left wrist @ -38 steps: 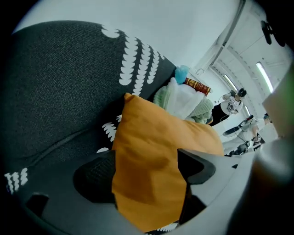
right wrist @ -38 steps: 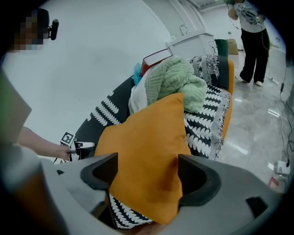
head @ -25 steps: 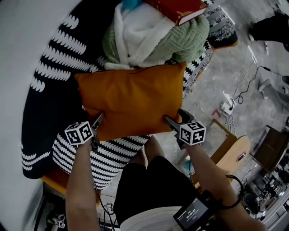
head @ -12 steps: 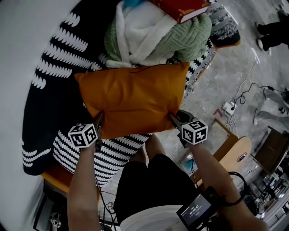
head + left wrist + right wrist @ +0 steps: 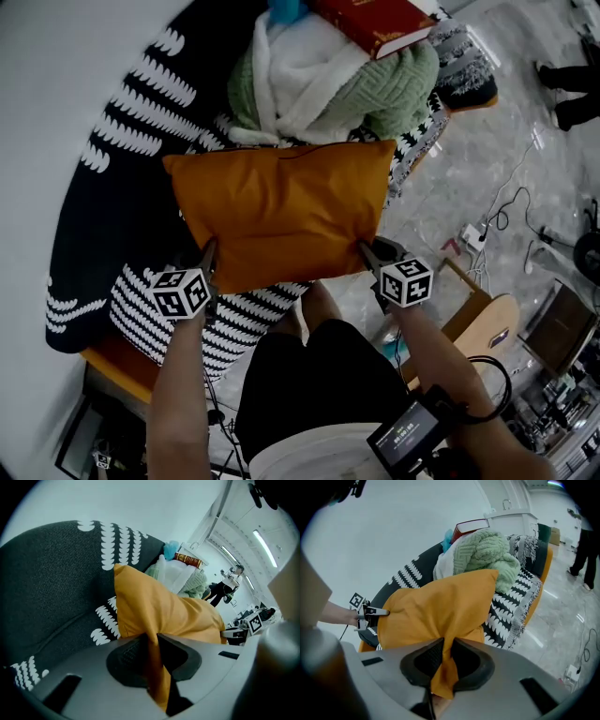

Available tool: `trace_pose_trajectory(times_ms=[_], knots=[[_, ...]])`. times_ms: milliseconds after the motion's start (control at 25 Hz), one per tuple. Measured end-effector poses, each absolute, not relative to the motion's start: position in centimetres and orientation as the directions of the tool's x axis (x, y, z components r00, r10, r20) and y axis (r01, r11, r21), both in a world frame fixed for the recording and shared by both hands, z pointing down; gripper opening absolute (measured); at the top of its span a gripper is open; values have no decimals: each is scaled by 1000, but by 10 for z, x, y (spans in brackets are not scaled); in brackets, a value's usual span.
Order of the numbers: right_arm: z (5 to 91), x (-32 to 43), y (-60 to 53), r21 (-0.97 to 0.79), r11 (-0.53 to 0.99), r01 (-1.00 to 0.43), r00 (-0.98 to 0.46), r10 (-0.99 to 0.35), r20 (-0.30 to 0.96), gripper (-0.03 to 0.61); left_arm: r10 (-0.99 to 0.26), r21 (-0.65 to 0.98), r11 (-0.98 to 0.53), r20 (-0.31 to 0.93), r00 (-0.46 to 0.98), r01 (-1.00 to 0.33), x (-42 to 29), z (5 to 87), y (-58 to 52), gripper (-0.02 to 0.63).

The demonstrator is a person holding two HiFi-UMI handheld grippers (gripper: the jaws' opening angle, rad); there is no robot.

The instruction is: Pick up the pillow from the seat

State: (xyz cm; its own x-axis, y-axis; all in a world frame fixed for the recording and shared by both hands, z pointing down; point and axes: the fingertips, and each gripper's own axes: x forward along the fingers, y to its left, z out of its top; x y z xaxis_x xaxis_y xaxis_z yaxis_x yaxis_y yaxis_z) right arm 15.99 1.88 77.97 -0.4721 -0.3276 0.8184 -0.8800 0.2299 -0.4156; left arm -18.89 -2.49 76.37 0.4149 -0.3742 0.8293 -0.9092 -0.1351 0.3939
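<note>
An orange pillow [image 5: 281, 211] lies on the seat's black-and-white patterned cover [image 5: 122, 187], leaning toward the backrest. My left gripper [image 5: 208, 255] pinches the pillow's near left corner, and my right gripper [image 5: 367, 251] pinches the near right corner. Both pairs of jaws have just been closing, with fabric between them. In the left gripper view, orange cloth [image 5: 159, 606] is squeezed between the pads of the gripper [image 5: 151, 639]. In the right gripper view, a fold of the pillow [image 5: 436, 606] is clamped in the gripper [image 5: 446, 644], and the left gripper [image 5: 375, 612] shows at the far corner.
Behind the pillow sit a green knitted blanket [image 5: 384, 84], a white fleece [image 5: 300, 66] and a red book [image 5: 375, 21]. A striped cushion [image 5: 234, 319] lies under the pillow's near edge. Cables cross the floor [image 5: 497, 206]. A wooden chair [image 5: 487, 323] stands at the right. A person [image 5: 583, 555] stands farther off.
Both grippers have gone from open at the pillow's near corners to shut on them. The left gripper has risen a little with its corner.
</note>
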Motion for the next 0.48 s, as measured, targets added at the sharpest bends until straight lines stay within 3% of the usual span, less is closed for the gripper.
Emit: trace_pose_trajectory(times_ms=[480], knots=[[752,170,38,-421,251,-872,-485,-321,813,41,-448,423,-83,793,413,-903,-182,732,18,37]])
